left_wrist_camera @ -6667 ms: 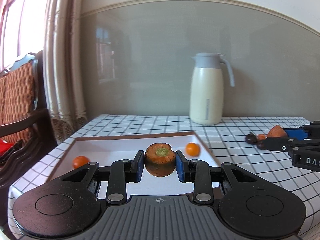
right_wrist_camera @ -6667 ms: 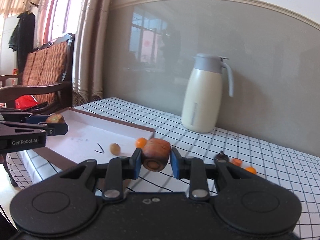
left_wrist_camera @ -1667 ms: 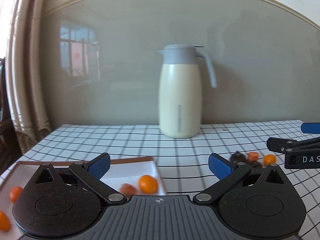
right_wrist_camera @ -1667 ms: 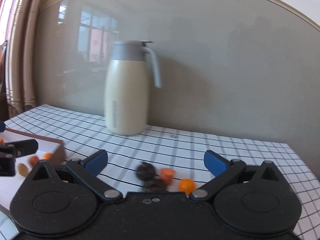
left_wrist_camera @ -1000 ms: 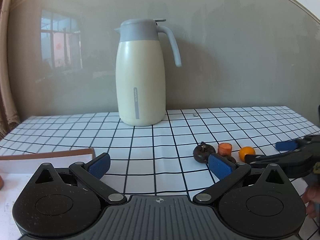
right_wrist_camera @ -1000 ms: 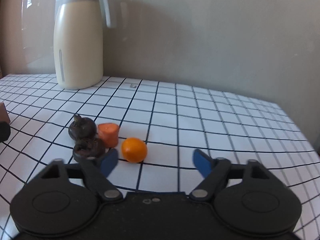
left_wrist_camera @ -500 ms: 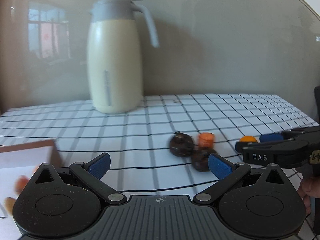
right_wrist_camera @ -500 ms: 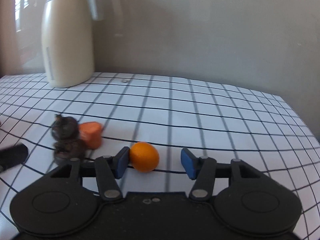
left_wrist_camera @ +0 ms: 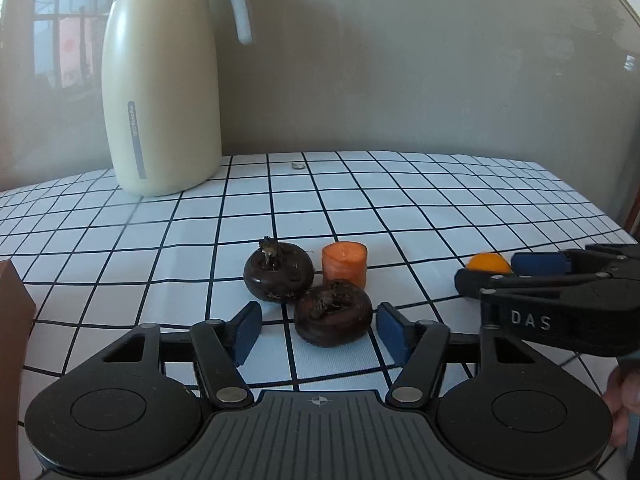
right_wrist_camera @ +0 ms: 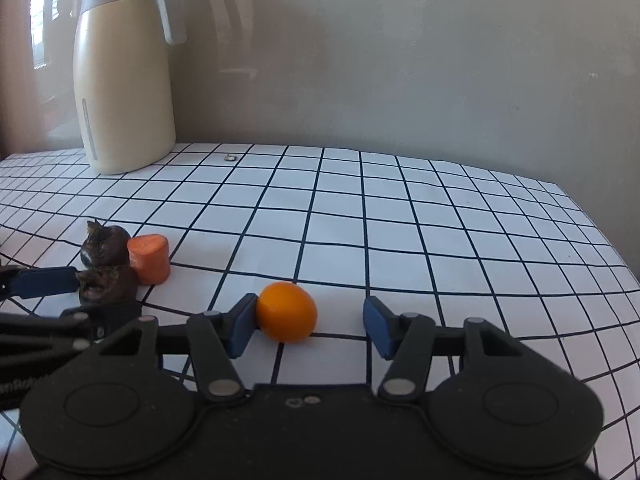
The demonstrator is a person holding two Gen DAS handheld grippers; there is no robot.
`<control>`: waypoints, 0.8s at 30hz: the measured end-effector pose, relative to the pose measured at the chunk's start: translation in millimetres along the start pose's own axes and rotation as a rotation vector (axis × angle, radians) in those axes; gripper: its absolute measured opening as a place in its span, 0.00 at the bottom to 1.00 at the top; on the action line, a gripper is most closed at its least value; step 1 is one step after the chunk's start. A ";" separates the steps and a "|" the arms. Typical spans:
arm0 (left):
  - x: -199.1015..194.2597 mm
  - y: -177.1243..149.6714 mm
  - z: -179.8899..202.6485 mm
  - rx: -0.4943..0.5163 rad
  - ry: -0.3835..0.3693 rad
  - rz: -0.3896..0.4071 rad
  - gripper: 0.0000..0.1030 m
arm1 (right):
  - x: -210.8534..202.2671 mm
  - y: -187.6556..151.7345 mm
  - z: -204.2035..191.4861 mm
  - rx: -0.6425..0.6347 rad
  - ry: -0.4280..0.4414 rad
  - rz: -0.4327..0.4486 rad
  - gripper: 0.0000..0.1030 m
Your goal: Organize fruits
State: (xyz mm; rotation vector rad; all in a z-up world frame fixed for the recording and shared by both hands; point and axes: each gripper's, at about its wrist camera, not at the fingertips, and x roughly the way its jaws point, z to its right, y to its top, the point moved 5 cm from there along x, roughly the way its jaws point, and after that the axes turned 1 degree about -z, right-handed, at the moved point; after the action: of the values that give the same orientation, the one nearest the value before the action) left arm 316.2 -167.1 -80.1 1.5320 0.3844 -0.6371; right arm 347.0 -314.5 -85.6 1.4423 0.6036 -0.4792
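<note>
Nearest in the left wrist view, the left gripper (left_wrist_camera: 318,330) has just been closing; its blue pads now stand a little apart on either side of a dark brown, wrinkled fruit (left_wrist_camera: 332,312) that sits on the bench (left_wrist_camera: 440,208), and neither pad presses on it. Narrow gaps show on both sides of the fruit.

Just behind, a second dark fruit (left_wrist_camera: 278,271) with a stubby stem lies touching or almost touching the first. A short orange carrot chunk (left_wrist_camera: 345,262) stands upright beside them, close against the pair, so the three crowd one another.

In the right wrist view, the right gripper (right_wrist_camera: 310,328) has been closing too. Its left pad touches a small round orange fruit (right_wrist_camera: 287,311), while the right pad stands clear of it with open cloth between, so the fruit is not pinched.

The bench wears a white cloth with a black grid. To the right of the orange fruit the cloth lies bare out to the bench's right edge. At the far left of the left wrist view, a brown tray corner (left_wrist_camera: 14,304) shows.

Farther back, a small ring-like object (left_wrist_camera: 297,166) lies on the cloth. A tall cream jug (left_wrist_camera: 160,92) with a grey lid stands near the grey wall.
</note>
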 end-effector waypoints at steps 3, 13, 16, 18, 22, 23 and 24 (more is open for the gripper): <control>0.2 0.1 4.8 0.010 0.000 0.002 0.44 | 0.1 1.0 -1.0 0.011 0.011 -0.005 0.39; -9.8 -3.5 6.8 0.016 -0.001 0.009 0.41 | -1.2 2.5 -13.0 -0.021 0.010 -0.014 0.21; -16.7 -2.8 4.5 0.020 -0.006 0.013 0.41 | -5.1 4.0 -12.7 -0.020 0.005 -0.010 0.21; -24.9 -0.5 1.5 0.024 -0.005 0.024 0.41 | -10.5 6.7 -12.1 -0.016 0.002 0.001 0.21; -44.3 0.6 -5.7 0.029 -0.008 0.045 0.41 | -28.0 9.0 -12.4 -0.002 -0.003 0.025 0.21; -48.7 0.0 -7.5 0.028 -0.008 0.047 0.41 | -32.2 8.8 -12.9 0.001 -0.005 0.030 0.21; -53.3 -0.8 -9.1 0.028 -0.011 0.047 0.41 | -36.8 8.3 -13.9 0.004 -0.006 0.033 0.21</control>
State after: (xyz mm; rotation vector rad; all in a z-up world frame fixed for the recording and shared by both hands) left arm 275.4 -150.6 -48.8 1.5590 0.3311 -0.6158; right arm 322.9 -302.1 -55.9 1.4519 0.5736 -0.4586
